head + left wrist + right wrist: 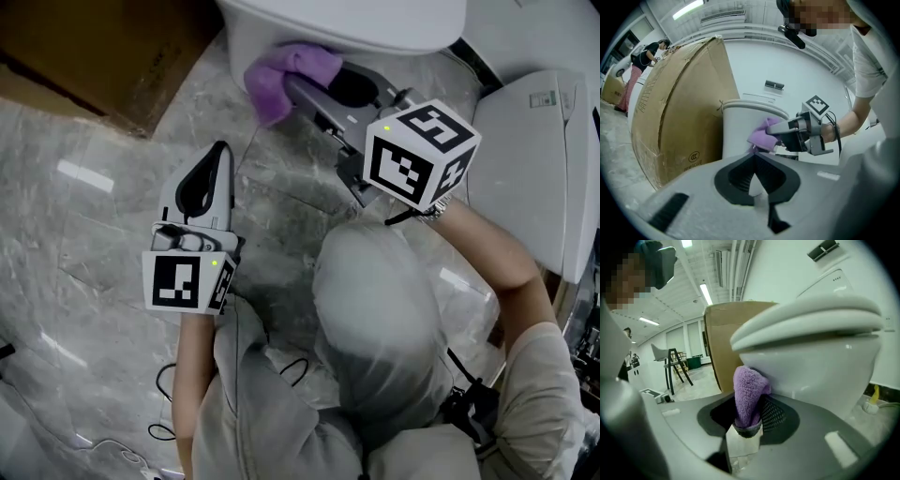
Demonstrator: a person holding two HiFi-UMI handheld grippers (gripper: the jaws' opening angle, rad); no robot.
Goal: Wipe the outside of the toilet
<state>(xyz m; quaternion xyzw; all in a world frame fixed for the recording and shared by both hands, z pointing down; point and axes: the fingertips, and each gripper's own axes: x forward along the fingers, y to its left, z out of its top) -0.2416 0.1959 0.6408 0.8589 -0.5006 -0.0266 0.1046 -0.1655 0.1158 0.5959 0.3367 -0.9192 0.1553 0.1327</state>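
Observation:
The white toilet (356, 23) stands at the top of the head view, lid down; its bowl (820, 366) fills the right gripper view. My right gripper (305, 89) is shut on a purple cloth (281, 75) and presses it against the bowl's outer front, under the rim. The cloth (749, 397) sticks up between the jaws. My left gripper (211, 178) hangs lower left, away from the toilet, jaws closed together with nothing in them. In the left gripper view the toilet (745, 129), the cloth (763, 136) and the right gripper (776, 136) lie ahead.
A big brown cardboard box (94, 56) stands left of the toilet, close to it (675, 122). A second white fixture (539, 159) sits at the right. The floor (84, 234) is grey marble tile, with cables trailing near the person's body. People stand far back in the left gripper view.

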